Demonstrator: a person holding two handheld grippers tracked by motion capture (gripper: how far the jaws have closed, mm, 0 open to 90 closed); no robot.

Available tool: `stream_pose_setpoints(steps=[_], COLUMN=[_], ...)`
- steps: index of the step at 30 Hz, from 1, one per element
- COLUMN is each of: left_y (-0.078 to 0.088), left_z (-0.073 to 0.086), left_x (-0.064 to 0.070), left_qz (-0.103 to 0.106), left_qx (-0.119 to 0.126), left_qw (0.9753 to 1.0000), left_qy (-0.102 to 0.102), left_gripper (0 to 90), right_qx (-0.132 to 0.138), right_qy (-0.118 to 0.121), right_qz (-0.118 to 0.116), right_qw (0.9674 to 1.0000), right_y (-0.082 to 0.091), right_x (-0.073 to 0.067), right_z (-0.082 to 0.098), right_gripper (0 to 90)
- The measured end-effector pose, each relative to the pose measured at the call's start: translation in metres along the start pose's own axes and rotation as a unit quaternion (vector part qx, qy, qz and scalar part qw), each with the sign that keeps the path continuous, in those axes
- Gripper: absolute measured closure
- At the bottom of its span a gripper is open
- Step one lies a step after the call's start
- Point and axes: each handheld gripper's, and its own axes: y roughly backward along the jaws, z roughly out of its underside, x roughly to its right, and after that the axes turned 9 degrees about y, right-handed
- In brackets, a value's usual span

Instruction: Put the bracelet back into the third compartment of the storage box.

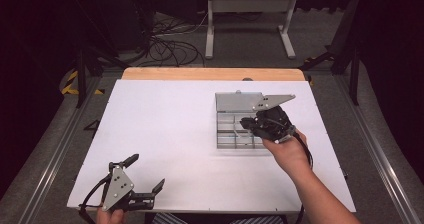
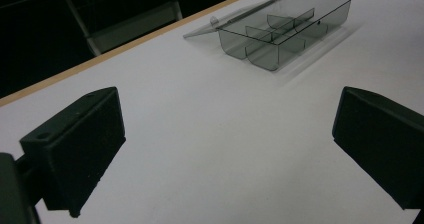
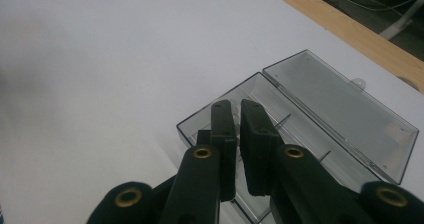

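A clear grey compartment box [image 1: 227,134] lies on the right half of the white table [image 1: 165,134], its lid [image 1: 232,102] folded open toward the far side. My right gripper [image 1: 246,123] hovers over the box with its jaws shut and nothing seen between them. In the right gripper view its fingertips [image 3: 237,106] point down at the box [image 3: 300,119], next to the flat lid [image 3: 345,109]. My left gripper [image 1: 147,171] rests near the table's front left corner, open and with nothing between its jaws. The left gripper view has that gripper [image 2: 230,139] facing the box [image 2: 282,29] from far off.
A bare wooden strip [image 1: 215,74] runs along the table's far edge. Behind it on the floor stand a white frame [image 1: 250,14] and loose cables [image 1: 170,49]. Dark stands flank the table on both sides.
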Motion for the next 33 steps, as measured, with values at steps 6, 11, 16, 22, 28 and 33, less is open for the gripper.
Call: stream_pose_setpoints(steps=[6, 11, 16, 22, 28, 33], left_y=[0.000, 0.000, 0.000, 0.000, 0.000, 0.000], left_z=[0.000, 0.000, 0.000, 0.000, 0.000, 0.000], left_x=[0.000, 0.000, 0.000, 0.000, 0.000, 0.000], left_qz=[-0.001, -0.001, -0.001, 0.000, 0.000, 0.000], left_qx=[-0.001, 0.000, -0.001, 0.000, -0.001, 0.000], left_qw=[1.0000, 1.0000, 1.0000, 1.0000, 1.0000, 1.0000], left_qy=[-0.002, -0.002, -0.002, -0.001, -0.002, -0.002], left_gripper=[1.0, 1.0, 1.0, 1.0, 1.0, 1.0], right_qx=[-0.001, -0.001, -0.001, 0.006, 0.005, 0.002], right_qy=[-0.021, -0.041, -0.056, -0.089, -0.106, -0.117], right_qz=[0.008, 0.015, 0.024, 0.027, 0.037, 0.045], right_qw=[0.9998, 0.9991, 0.9982, 0.9956, 0.9937, 0.9921], right_y=[0.000, -0.001, -0.003, -0.004, -0.005, -0.008], right_x=[0.013, 0.022, 0.030, 0.042, 0.051, 0.058], right_z=[0.003, 0.006, 0.009, 0.014, 0.018, 0.022], right_gripper=[86.0, 86.0, 86.0, 85.8, 85.8, 85.8])
